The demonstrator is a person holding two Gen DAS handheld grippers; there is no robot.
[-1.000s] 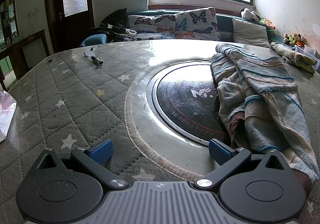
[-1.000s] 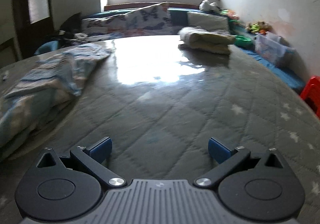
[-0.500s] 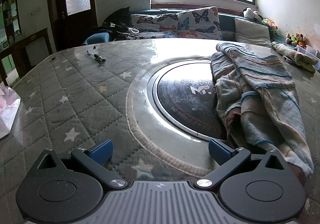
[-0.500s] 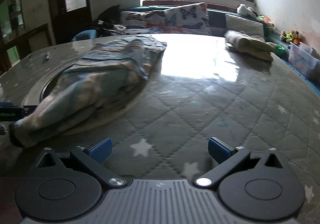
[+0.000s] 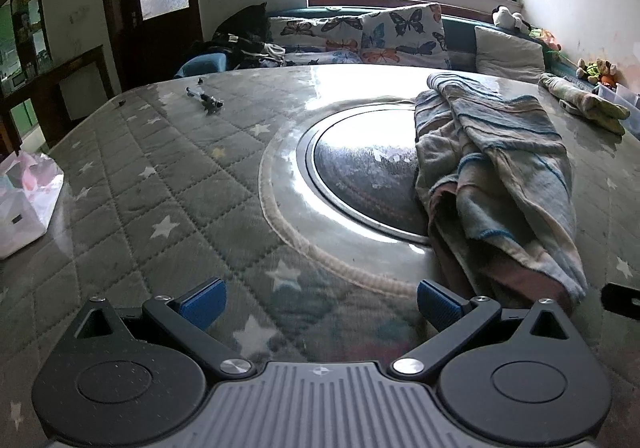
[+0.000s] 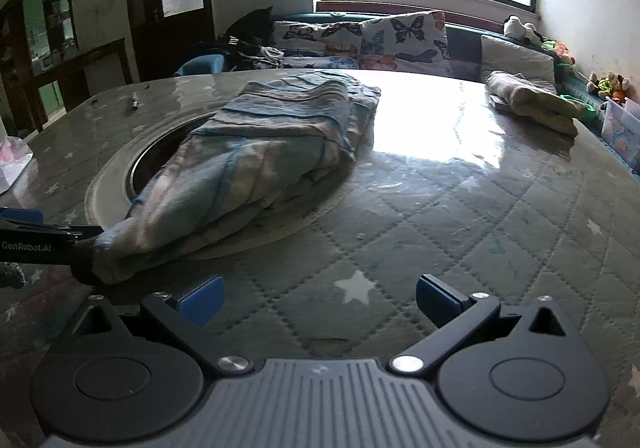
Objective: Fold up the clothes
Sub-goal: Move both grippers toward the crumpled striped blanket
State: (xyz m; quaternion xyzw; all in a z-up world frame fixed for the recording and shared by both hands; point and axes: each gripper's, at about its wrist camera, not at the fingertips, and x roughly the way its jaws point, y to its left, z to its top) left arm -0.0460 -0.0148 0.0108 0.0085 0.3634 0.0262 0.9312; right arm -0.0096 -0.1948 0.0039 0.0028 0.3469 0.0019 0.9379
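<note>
1. Left gripper (image 5: 318,302): blue pads spread wide, nothing betw. them, low over the quilted star-print table cover (image 5: 132,192).
2. Right gripper (image 6: 318,298): also spread wide and holding nothing, over bare cover w/ a white star just ahead.
3. Striped blue-and-cream garment (image 5: 492,176) lies crumpled in a long heap, draped partly over the right side of the round dark inset (image 5: 360,176) at table centre; its near end, w/ a dark reddish lining showing, sits just right of the left gripper's right pad.
4. From the right wrist view the same garment (image 6: 256,160) runs from centre-left toward the near-left, and the left gripper's black body (image 6: 36,244) is touching or just beside its near end; can't tell which.
5. A second folded bundle (image 6: 532,100) sits at the far right edge, well apart from the garment.
6. Far left: a small dark tool (image 5: 206,98); white bag (image 5: 24,204) at the left edge.
</note>
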